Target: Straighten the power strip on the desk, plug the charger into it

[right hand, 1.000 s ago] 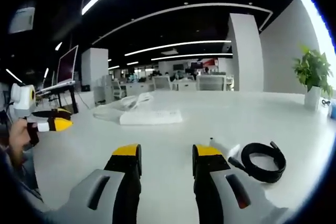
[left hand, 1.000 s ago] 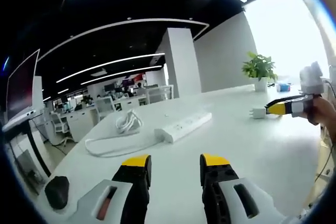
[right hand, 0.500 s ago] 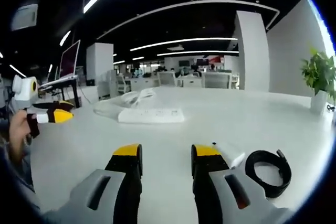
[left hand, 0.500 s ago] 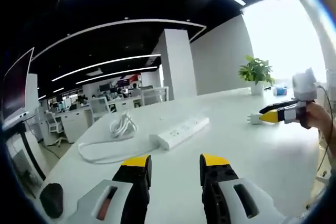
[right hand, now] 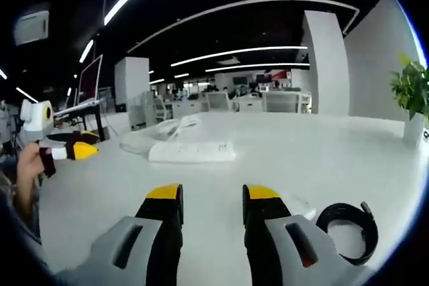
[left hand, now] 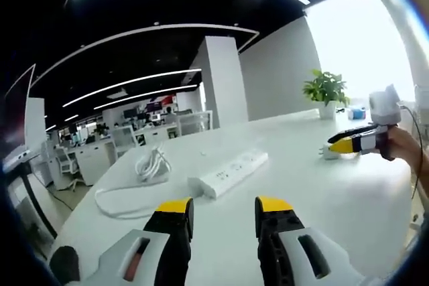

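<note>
Lying slantwise near the middle of the white surface (left hand: pixel 348 199), the power strip (left hand: pixel 228 173) has its white cord (left hand: pixel 127 189) looping away toward the far left edge, where part of the cord is bundled in a coil. In the left gripper view, the left tongs (left hand: pixel 222 207) hover spread and empty above the near edge, both yellow tips apart. A dark mouse (left hand: pixel 64 264) sits at the near left corner. Toward the right edge, the right tongs (left hand: pixel 340 145) are held by a hand (left hand: pixel 402 149), their tips just beside the white charger (left hand: pixel 329 153); from here I cannot tell whether they touch it. In the right gripper view, the right tongs (right hand: pixel 205 193) stand spread with nothing between them, the charger (right hand: pixel 298 204) peeking out just past the right jaw, beside a coiled black cable (right hand: pixel 347 232). A potted plant (left hand: pixel 326 92) stands at the far right edge.
</note>
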Demonstrator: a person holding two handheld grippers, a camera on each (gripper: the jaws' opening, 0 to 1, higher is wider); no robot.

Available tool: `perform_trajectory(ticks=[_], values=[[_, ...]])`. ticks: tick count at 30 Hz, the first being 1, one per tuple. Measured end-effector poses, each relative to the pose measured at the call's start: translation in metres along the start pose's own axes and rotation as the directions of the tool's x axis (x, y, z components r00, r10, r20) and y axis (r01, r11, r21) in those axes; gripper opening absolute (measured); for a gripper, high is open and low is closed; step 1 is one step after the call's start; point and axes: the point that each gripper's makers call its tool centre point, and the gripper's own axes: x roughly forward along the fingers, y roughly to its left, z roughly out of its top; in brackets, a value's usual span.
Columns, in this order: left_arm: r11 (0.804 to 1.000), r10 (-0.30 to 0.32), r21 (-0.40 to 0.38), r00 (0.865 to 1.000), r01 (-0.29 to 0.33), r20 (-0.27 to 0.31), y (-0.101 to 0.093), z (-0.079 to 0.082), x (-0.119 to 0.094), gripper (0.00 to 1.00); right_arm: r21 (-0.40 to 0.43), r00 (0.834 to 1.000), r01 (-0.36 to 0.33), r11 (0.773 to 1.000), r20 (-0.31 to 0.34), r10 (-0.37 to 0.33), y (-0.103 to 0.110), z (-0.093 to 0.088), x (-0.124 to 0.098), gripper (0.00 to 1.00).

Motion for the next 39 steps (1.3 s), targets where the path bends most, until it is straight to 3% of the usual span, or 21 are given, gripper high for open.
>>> perform_trajectory(ticks=[5,15,26,39], values=[[1.0,-0.018,0.0,1.0,0.018,-0.009,-0.002,0.001,0.004,0.37,-0.016,1.0,0.002,1.0,0.02,-0.002,-0.006,0.007,0.005,0.33],[1.0,-0.031,0.004,0.999,0.031,-0.013,0.0,0.007,0.012,0.37,-0.037,1.0,-0.016,0.999,-0.009,0.015,-0.011,0.006,0.019,0.33],[1.0,-0.021,0.019,1.0,0.021,-0.022,0.011,0.014,0.026,0.37,-0.074,0.999,-0.039,0.997,-0.025,0.037,-0.014,0.011,0.034,0.33],[1.0,-0.01,0.005,0.999,0.01,-0.052,0.025,0.01,0.044,0.36,-0.073,0.997,-0.063,0.995,-0.054,0.059,-0.021,0.008,0.052,0.33]])
